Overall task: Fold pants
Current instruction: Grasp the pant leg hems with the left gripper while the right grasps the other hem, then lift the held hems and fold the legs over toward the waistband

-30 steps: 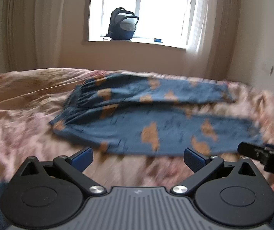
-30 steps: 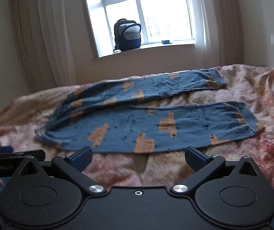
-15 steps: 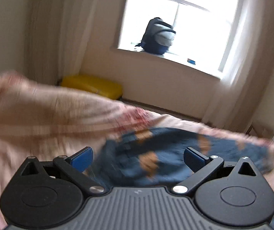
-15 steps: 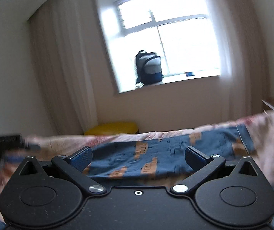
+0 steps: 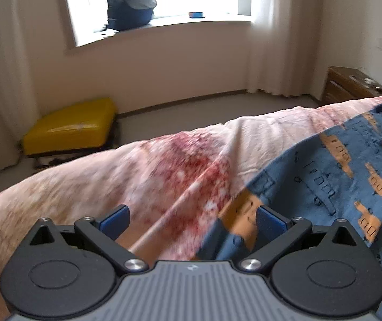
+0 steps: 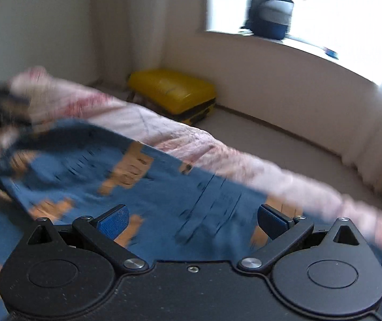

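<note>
1. Lying on the pink floral bedspread (image 5: 142, 176): blue pants (image 5: 332, 176) with orange prints.
2. Hovering low over the pants' edge, left gripper (image 5: 192, 220) and right gripper (image 6: 192, 220), jaws wide apart, gripping nothing.
3. Beyond the bedspread: yellow suitcase (image 5: 68, 131) on the floor, backpack (image 5: 130, 2) on the windowsill.

1. The pants (image 5: 332, 176) run off the right and bottom edges of the left wrist view; their full outline cannot be seen.
2. In the right wrist view the pants (image 6: 89, 165) are motion-smeared and their print is unreadable.
3. At the far left of that view a dark object (image 6: 1, 104) is too blurred to identify.
4. The bedspread (image 6: 324, 195) smears into streaks at the near right.
5. The small blue item (image 5: 196, 14) on the windowsill is too small to tell.
</note>
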The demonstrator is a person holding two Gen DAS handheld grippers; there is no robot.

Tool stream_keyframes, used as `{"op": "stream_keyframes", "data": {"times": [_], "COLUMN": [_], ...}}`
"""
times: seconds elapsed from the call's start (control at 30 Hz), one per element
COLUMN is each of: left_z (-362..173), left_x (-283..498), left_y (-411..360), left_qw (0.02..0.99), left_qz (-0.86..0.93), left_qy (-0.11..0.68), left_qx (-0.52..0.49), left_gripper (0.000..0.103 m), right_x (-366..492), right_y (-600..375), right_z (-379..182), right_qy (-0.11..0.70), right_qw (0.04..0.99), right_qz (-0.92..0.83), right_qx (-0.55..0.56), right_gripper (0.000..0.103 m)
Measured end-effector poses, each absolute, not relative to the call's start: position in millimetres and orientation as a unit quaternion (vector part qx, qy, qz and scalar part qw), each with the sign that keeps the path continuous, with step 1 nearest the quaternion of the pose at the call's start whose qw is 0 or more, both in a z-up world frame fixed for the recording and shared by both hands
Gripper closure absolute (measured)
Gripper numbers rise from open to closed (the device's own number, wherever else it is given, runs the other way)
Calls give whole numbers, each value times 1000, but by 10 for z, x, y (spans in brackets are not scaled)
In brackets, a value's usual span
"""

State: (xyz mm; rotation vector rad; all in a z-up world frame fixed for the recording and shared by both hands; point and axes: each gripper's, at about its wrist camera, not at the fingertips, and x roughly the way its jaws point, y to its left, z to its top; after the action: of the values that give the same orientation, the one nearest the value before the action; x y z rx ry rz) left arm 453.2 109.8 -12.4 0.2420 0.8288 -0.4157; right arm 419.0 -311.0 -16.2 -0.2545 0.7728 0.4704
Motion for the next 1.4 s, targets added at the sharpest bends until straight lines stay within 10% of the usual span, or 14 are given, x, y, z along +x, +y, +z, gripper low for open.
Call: {"op": "stream_keyframes", "data": {"times": [0.13, 0.3, 0.4, 0.9, 1.03, 1.1, 1.33, 1.4], "left_z": [-164, -259, -288, -224, -262, -249, 22, 128], "left_x": [4672, 4692, 4721, 4681, 4696, 4663, 4327, 4246], "left_y": [1090, 959, 900, 855, 878, 854, 817, 831], "left_qw": [861, 845, 837, 808, 799, 801, 858, 873], "left_qz": [-229, -236, -233, -270, -263, -258, -182, -163], "left_qy": [438, 448, 460, 484, 504, 502, 429, 405], "left_qx": [116, 174, 183, 199, 196, 198, 217, 217], "left_gripper": [16, 66, 78, 61, 71, 101, 103, 103], "right_x": [4494, 4660, 4739, 4863, 4853, 4840, 4624, 4534], "right_y": [-2975, -2619, -2446, -2493, -2516, -2508, -2388, -2319], "right_z": [-202, -261, -320, -456, -518, -559, -533, -469], "right_qy": [377, 364, 357, 392, 394, 393, 362, 346], "right_qw": [877, 856, 847, 843, 845, 846, 860, 864], "right_qz": [270, 315, 326, 307, 305, 308, 293, 280], "right_qx": [-126, -190, -222, -201, -195, -186, -210, -236], "right_gripper": [9, 24, 34, 27, 28, 39, 98, 101]}}
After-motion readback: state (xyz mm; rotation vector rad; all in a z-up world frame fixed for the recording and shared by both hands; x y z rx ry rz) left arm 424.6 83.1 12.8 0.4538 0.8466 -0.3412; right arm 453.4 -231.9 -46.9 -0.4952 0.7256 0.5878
